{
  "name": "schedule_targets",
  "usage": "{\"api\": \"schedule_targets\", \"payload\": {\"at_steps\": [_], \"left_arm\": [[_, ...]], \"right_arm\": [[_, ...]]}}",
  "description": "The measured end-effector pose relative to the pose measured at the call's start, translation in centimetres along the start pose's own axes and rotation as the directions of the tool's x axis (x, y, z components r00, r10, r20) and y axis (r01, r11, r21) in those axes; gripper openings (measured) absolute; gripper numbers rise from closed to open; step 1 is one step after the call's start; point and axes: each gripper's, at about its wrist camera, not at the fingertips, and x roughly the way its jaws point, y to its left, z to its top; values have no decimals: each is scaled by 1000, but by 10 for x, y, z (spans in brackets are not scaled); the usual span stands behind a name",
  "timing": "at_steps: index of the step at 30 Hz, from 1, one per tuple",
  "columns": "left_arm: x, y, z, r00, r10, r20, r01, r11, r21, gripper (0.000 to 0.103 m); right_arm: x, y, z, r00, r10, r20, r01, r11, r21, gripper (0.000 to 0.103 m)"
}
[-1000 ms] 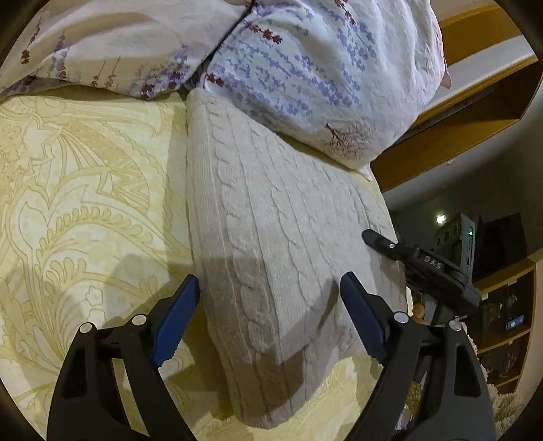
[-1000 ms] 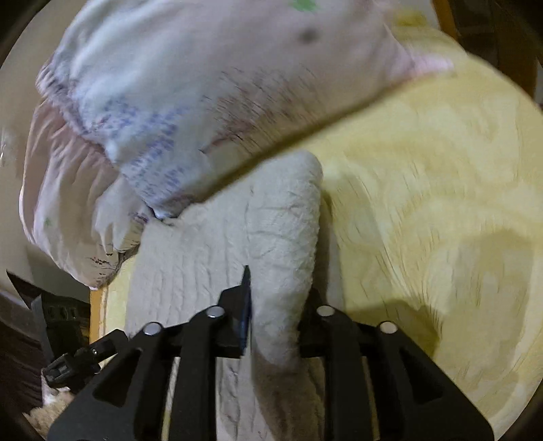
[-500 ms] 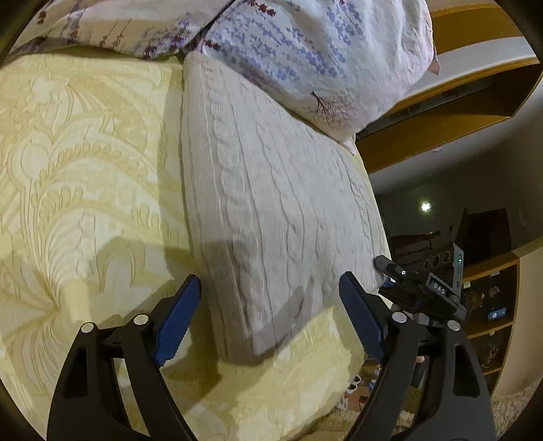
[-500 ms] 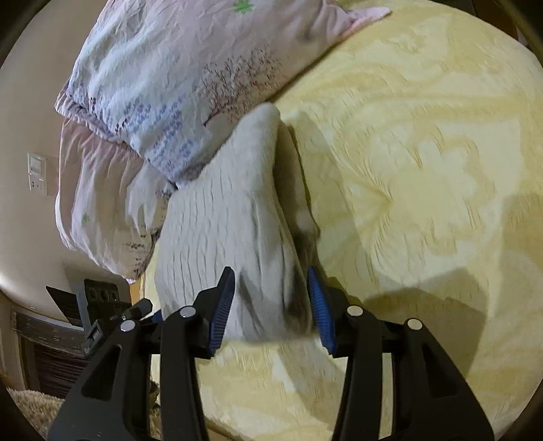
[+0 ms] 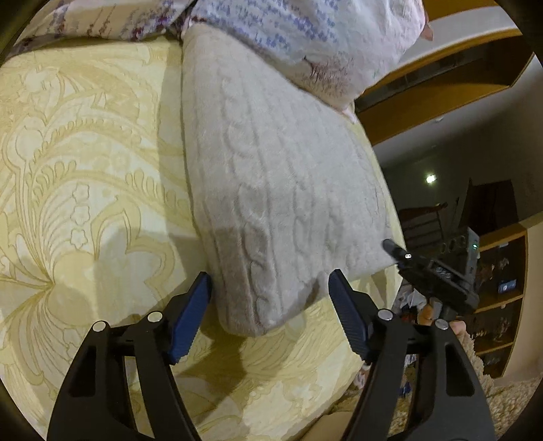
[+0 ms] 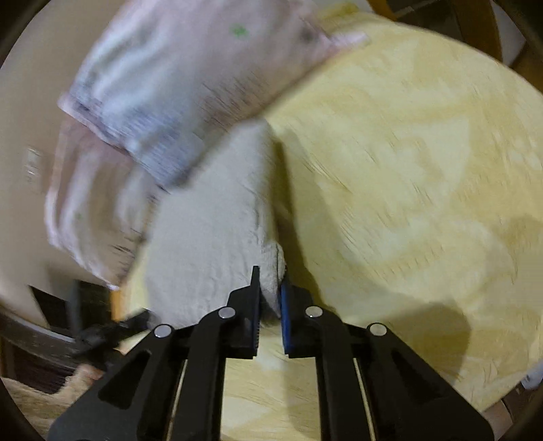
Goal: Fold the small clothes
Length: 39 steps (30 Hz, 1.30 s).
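Note:
A cream cable-knit sweater (image 5: pixel 278 190) lies folded on the yellow patterned bedspread (image 5: pixel 78 169), its far end under a floral pillow (image 5: pixel 305 30). My left gripper (image 5: pixel 269 305) is open, its blue pads on either side of the sweater's near corner, not closed on it. In the right wrist view, which is blurred, my right gripper (image 6: pixel 269 291) is shut on the near edge of the sweater (image 6: pixel 210 230). The right gripper also shows in the left wrist view (image 5: pixel 437 274) past the sweater's right corner.
The floral pillow (image 6: pixel 190 81) and a second pillow (image 6: pixel 91 210) lie at the head of the bed. The bed edge (image 5: pixel 373 339) drops off at the right, with dark shelving (image 5: pixel 502 271) and a rug beyond. The bedspread (image 6: pixel 407 169) stretches right of the sweater.
My right gripper has closed from part open onto the sweater's near edge. My left gripper has moved closer to the sweater's near corner and stays open.

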Motion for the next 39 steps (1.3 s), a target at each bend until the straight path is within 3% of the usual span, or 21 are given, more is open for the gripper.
{"api": "schedule_targets", "payload": {"at_steps": [4, 8, 15, 19, 26, 28, 30, 31, 33, 35, 39], "left_arm": [[-10, 2, 3, 999, -33, 37, 33, 999, -8, 73], [-32, 14, 23, 986, -77, 147, 87, 995, -58, 87], [-35, 39, 92, 972, 1, 235, 41, 984, -173, 87], [-24, 51, 129, 970, 23, 240, 32, 974, -226, 86], [4, 61, 160, 981, 37, 188, 11, 969, -248, 75], [12, 62, 169, 983, 17, 181, 28, 970, -240, 61], [22, 61, 174, 984, 5, 176, 36, 973, -229, 47], [24, 60, 176, 985, 5, 175, 35, 973, -226, 39], [27, 59, 178, 983, -10, 183, 50, 975, -217, 26], [30, 53, 182, 980, -22, 199, 62, 978, -197, 22], [20, 41, 175, 962, -85, 260, 123, 984, -132, 10]], "right_arm": [[0, 3, 5, 999, 39, -14, -39, 999, -4, 18], [-20, 0, 32, 996, 69, 60, -71, 997, 17, 53], [21, 8, 115, 985, 160, 68, -164, 984, 68, 55], [55, 14, 143, 988, 150, 20, -151, 985, 81, 55], [84, 14, 161, 988, 149, -46, -145, 986, 80, 55], [89, 15, 162, 987, 152, -52, -149, 987, 65, 39], [87, 18, 162, 986, 162, -26, -161, 986, 33, 15], [85, 21, 162, 985, 170, -12, -170, 985, 18, 12], [78, 31, 161, 984, 176, 28, -175, 984, -31, 10], [66, 42, 157, 978, 193, 76, -185, 978, -96, 10], [37, 59, 146, 939, 285, 193, -246, 948, -201, 9]]}}
